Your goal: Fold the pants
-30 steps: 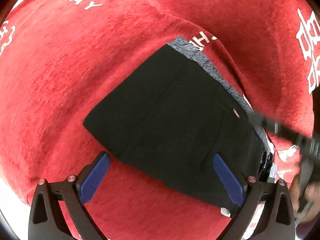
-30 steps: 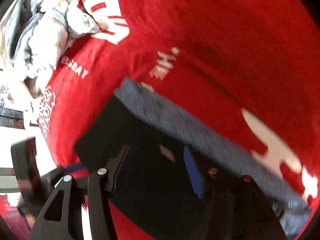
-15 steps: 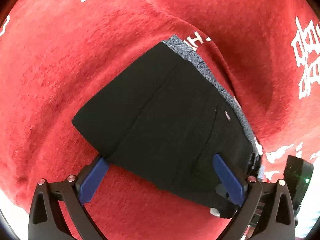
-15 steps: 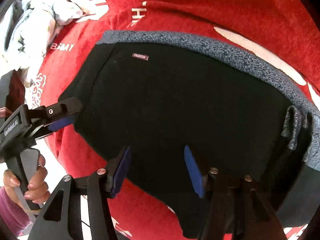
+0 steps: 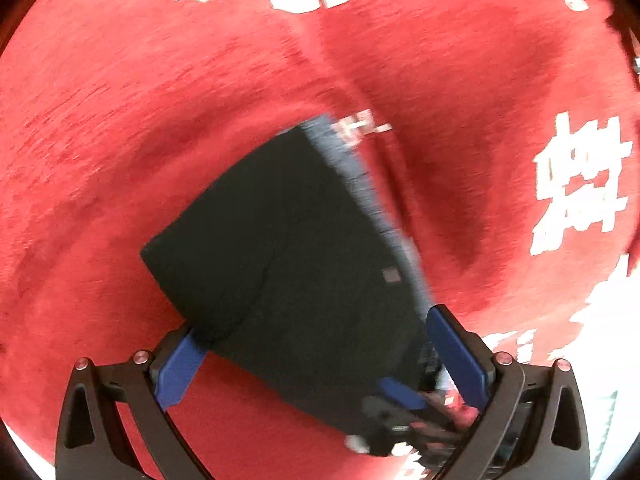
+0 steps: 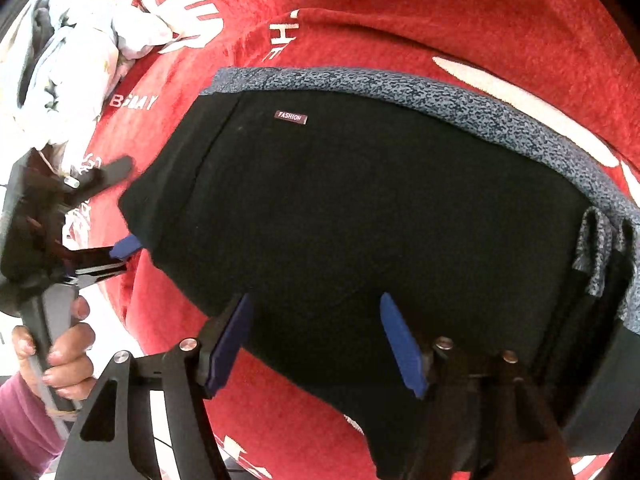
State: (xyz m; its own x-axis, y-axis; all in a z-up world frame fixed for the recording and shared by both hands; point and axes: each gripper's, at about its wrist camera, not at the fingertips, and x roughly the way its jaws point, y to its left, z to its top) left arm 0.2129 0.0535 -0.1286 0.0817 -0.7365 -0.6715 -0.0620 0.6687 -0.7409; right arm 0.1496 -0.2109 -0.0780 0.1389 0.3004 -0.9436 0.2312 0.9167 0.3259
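Observation:
The black pants (image 6: 360,216) lie folded into a flat block on the red cloth, with a speckled grey waistband (image 6: 460,108) along the far edge and a small "FASHION" label. They also show in the left wrist view (image 5: 288,256). My left gripper (image 5: 320,356) is open, its blue pads straddling the near edge of the block. It shows at the left in the right wrist view (image 6: 108,224). My right gripper (image 6: 316,344) is open over the near edge of the pants. Its blurred tip shows in the left wrist view (image 5: 404,396).
The red cloth with white lettering (image 5: 120,120) covers the whole surface and shows in the right wrist view (image 6: 440,20). A pile of pale crumpled laundry (image 6: 76,52) lies at the far left. The person's hand (image 6: 60,352) holds the left gripper's handle.
The left gripper has moved closer, its left pad now under the pants' corner. The right gripper has swung round and come in over the pants' near edge. The pants stayed put.

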